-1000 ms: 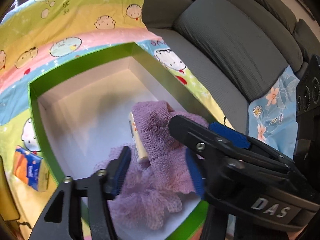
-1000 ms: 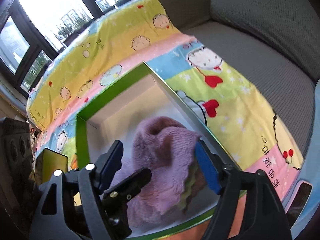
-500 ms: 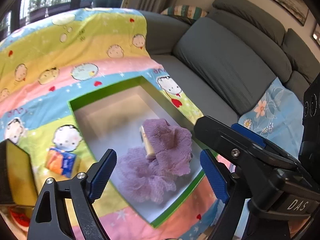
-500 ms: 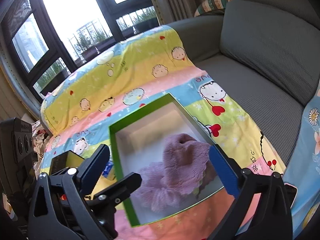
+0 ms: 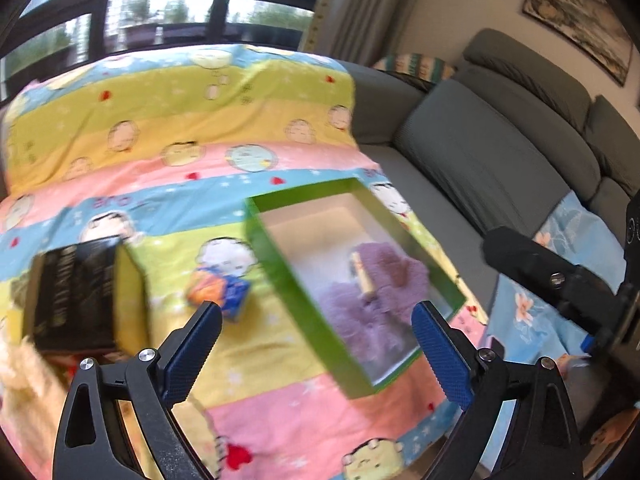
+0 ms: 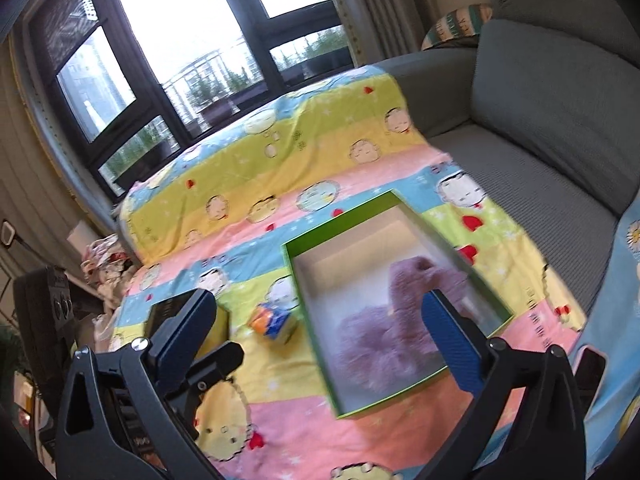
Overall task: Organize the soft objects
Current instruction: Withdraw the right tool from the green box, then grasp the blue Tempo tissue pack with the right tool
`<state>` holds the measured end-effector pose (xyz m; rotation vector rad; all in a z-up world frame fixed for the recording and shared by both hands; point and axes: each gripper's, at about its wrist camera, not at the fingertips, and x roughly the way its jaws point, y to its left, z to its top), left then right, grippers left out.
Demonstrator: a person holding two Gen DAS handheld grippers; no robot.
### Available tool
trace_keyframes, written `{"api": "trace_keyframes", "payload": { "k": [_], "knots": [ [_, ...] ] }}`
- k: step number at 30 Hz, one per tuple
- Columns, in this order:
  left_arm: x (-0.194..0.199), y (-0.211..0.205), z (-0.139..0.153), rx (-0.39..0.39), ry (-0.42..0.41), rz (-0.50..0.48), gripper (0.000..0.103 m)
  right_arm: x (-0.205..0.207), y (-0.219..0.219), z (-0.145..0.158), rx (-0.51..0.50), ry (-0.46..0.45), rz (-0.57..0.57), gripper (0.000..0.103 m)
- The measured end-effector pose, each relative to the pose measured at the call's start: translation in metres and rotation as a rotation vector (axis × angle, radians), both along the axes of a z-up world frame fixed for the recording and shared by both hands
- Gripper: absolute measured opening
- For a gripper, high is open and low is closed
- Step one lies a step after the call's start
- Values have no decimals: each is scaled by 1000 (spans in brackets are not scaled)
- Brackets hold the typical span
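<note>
purple knitwear (image 5: 394,268) lies inside the green box (image 5: 288,268); both grippers' jaws gape empty, having just widened. nearby orange carton (image 5: 218,292) might get knocked.

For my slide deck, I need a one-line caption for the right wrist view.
Open right hand-held gripper above a green box holding purple soft items on a cartoon blanket.

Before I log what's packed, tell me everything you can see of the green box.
The green box is a shallow open rectangular carton, green outside and on the rim, white inside. It lies flat on the cartoon blanket, lidless. Inside, toward its near right end, sit a purple knitted piece and a purple mesh puff. No gripper touches it.
</note>
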<state>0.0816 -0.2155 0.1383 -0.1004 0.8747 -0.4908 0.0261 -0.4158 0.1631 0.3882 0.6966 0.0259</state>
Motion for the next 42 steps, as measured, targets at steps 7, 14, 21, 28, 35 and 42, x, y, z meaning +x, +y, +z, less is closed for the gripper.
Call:
{"api": "trace_keyframes", "payload": {
  "k": [7, 14, 21, 28, 35, 42],
  "knots": [
    [-18, 90, -19, -30, 19, 160, 96, 6, 33, -18, 47, 59, 65, 102],
    [-40, 167, -49, 10, 37, 351, 96, 29, 80, -47, 61, 138, 162, 101],
    [-62, 216, -76, -33, 86, 441, 96, 75, 123, -82, 12, 281, 210, 92],
    [-63, 238, -88, -42, 102, 463, 96, 123, 139, -125, 24, 415, 87, 89],
    [-62, 253, -98, -66, 116, 453, 96, 156, 143, -158, -9, 485, -37, 87],
    [-58, 259, -104, -77, 129, 451, 96, 172, 144, -177, -48, 505, -104, 85]
  ]
}}
